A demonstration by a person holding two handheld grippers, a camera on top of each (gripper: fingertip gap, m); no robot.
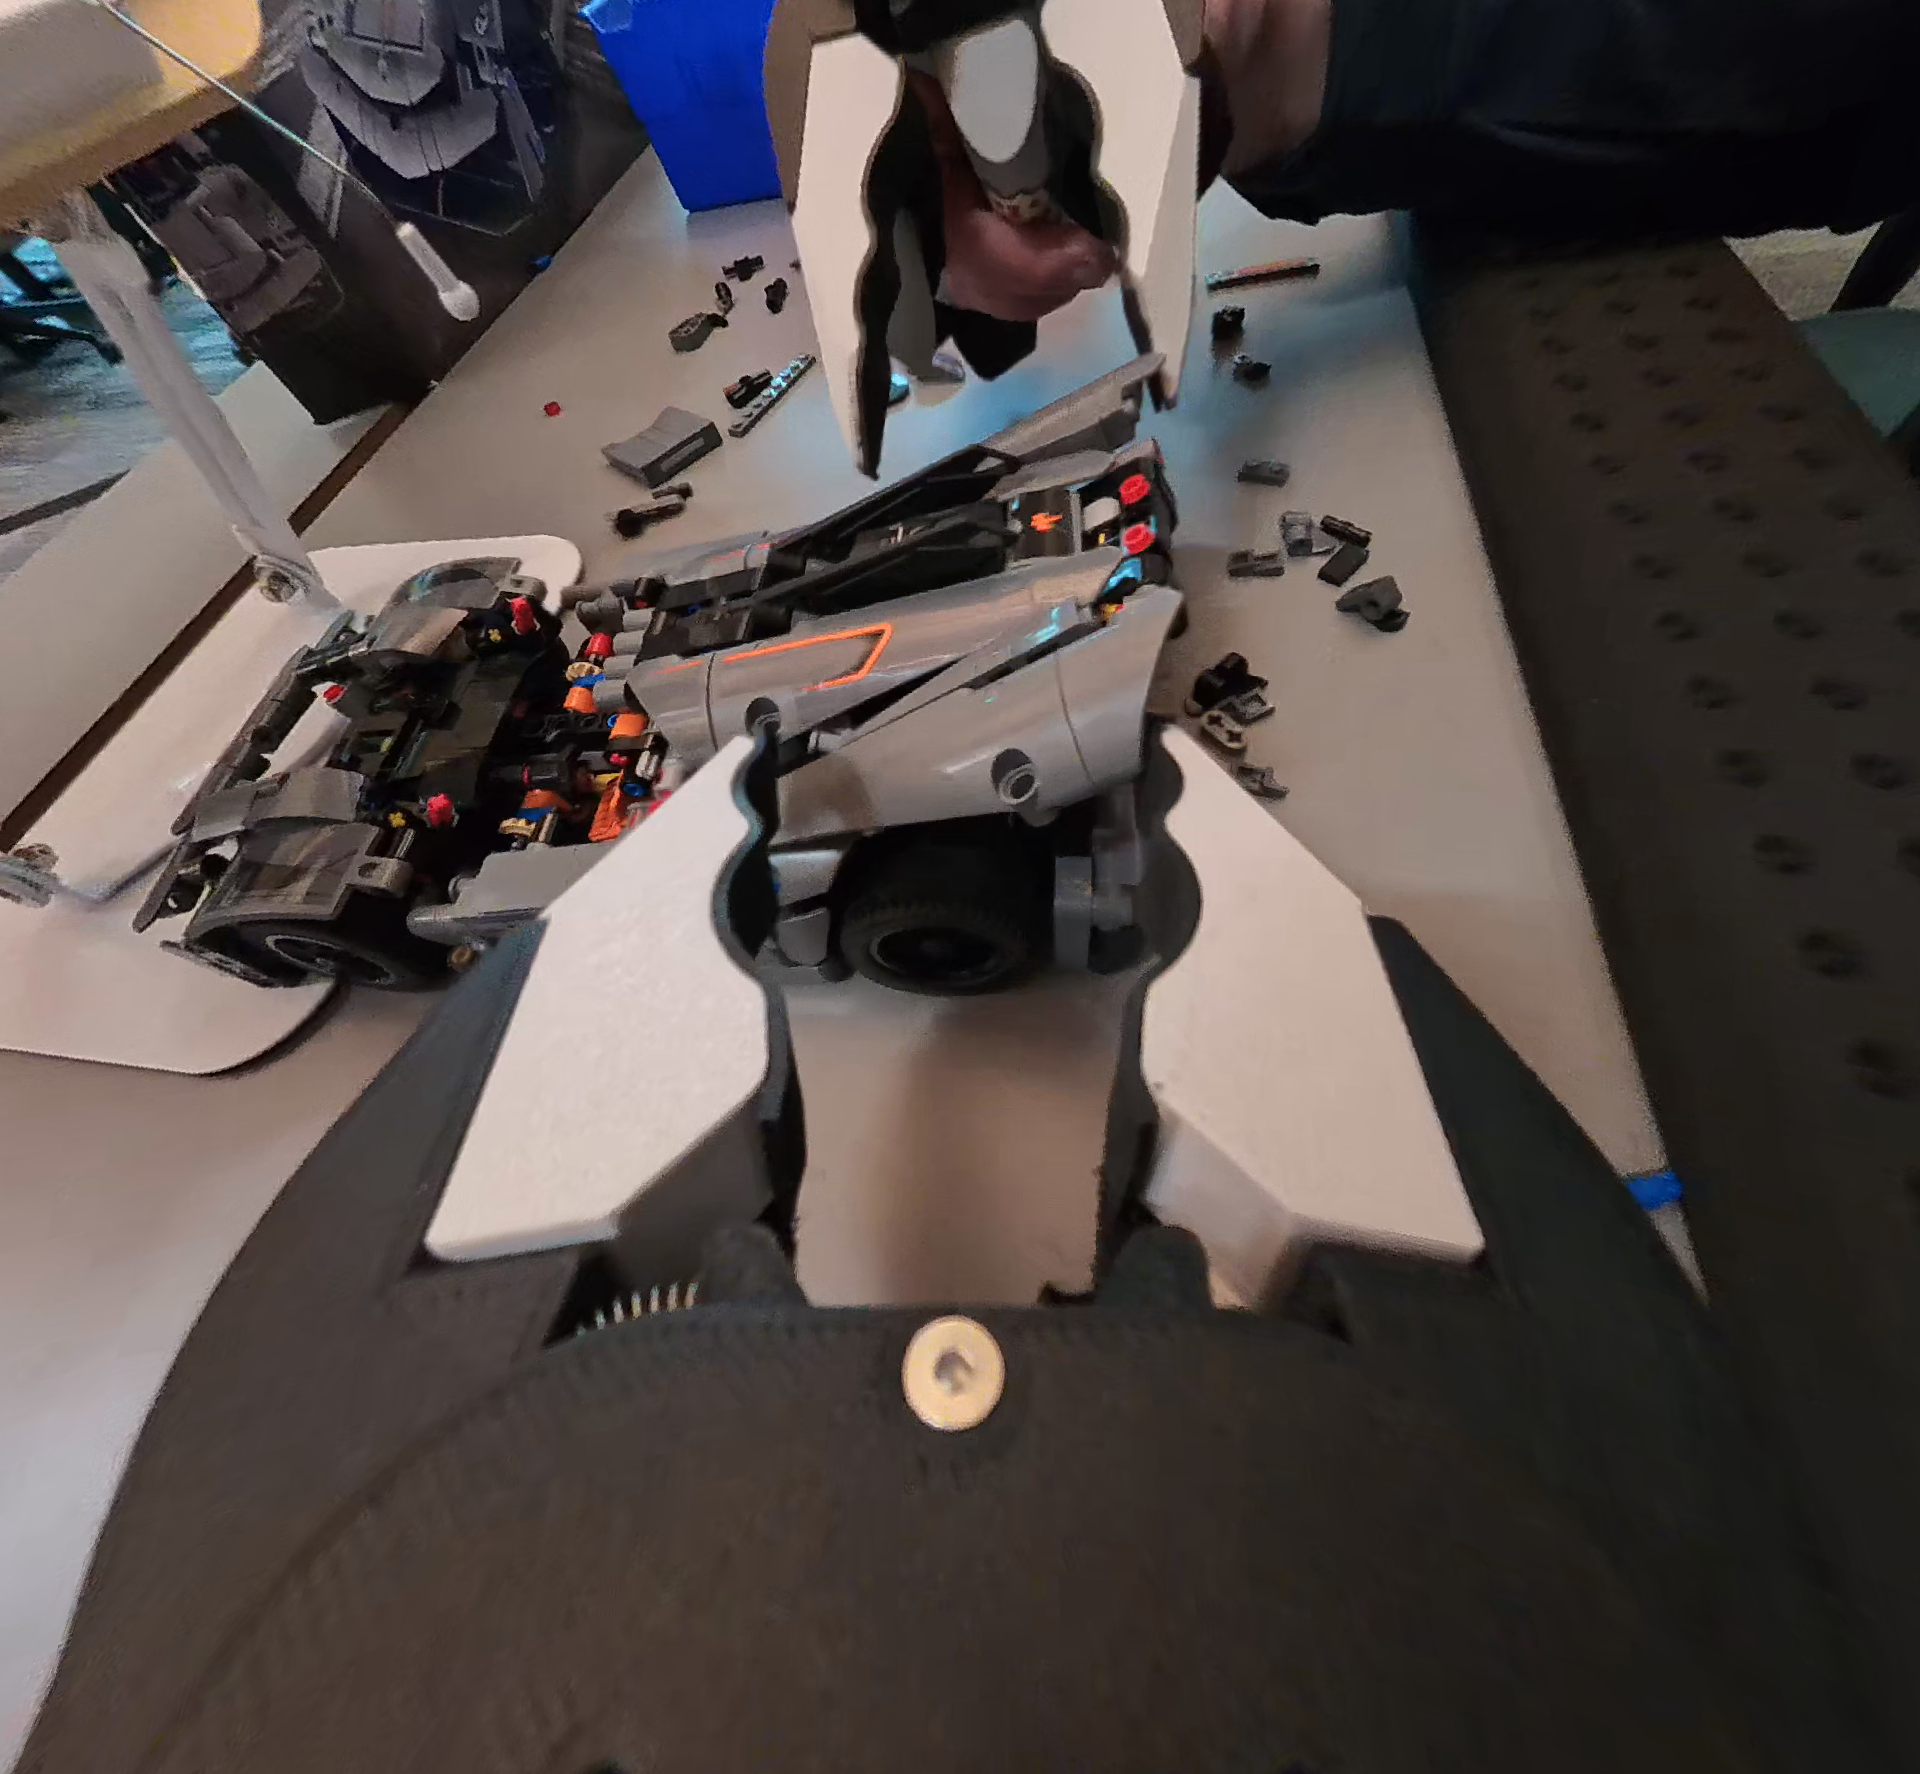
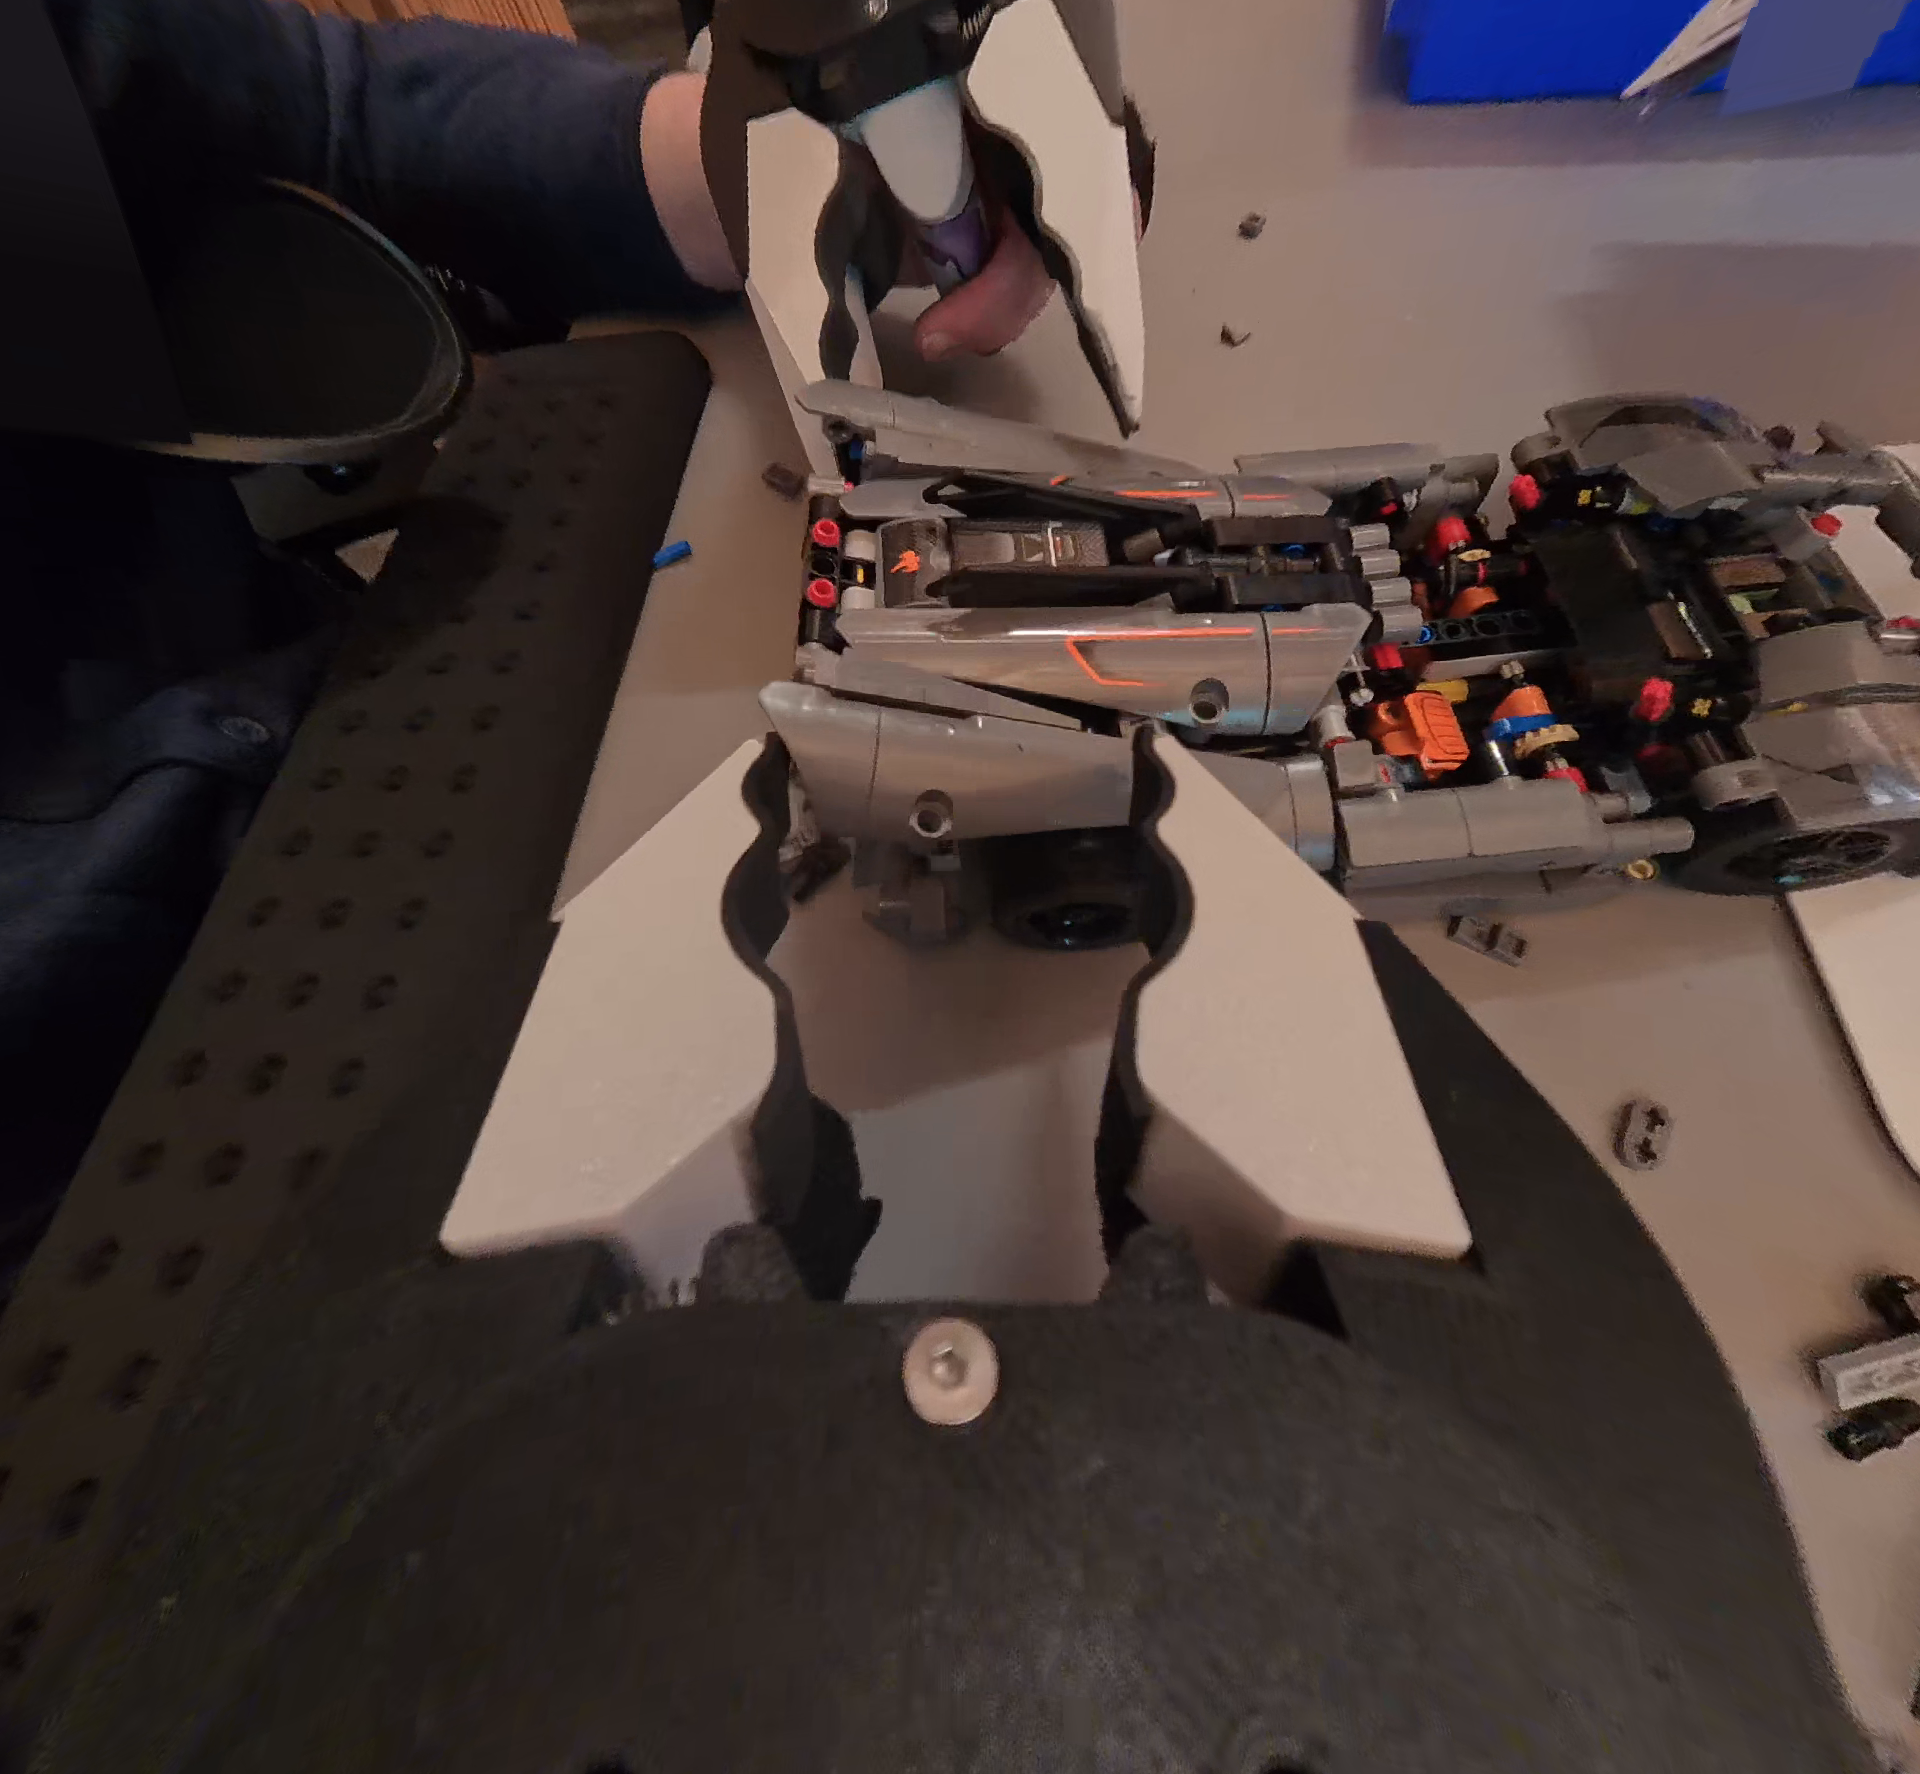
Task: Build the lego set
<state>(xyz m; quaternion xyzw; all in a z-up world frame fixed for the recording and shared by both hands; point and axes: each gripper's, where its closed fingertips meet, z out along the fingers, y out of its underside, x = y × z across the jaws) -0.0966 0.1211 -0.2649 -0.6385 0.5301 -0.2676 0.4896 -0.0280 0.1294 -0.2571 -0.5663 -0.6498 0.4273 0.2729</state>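
A partly built grey lego car (image 1: 883,675) with orange lines and black wheels lies on the grey table (image 1: 1455,893); it also shows in the right wrist view (image 2: 1091,644). My left gripper (image 1: 961,758) is open, its tips on either side of a grey fender panel above a wheel. My right gripper (image 2: 956,748) is open, straddling the grey fender (image 2: 956,779) on the opposite side of the same end. Each gripper shows across the car in the other's view, the right one (image 1: 1013,431) and the left one (image 2: 977,425), both open over the car's far edge.
Loose dark pieces (image 1: 1340,561) lie scattered around the car, more near the right gripper (image 2: 1870,1381). A white board (image 1: 135,997) lies under the car's other end. A blue bin (image 1: 696,93), the set's box (image 1: 416,114) and a black perforated mat (image 1: 1714,685) border the table. One gripper's finger ends stand about 8 centimeters off the other's.
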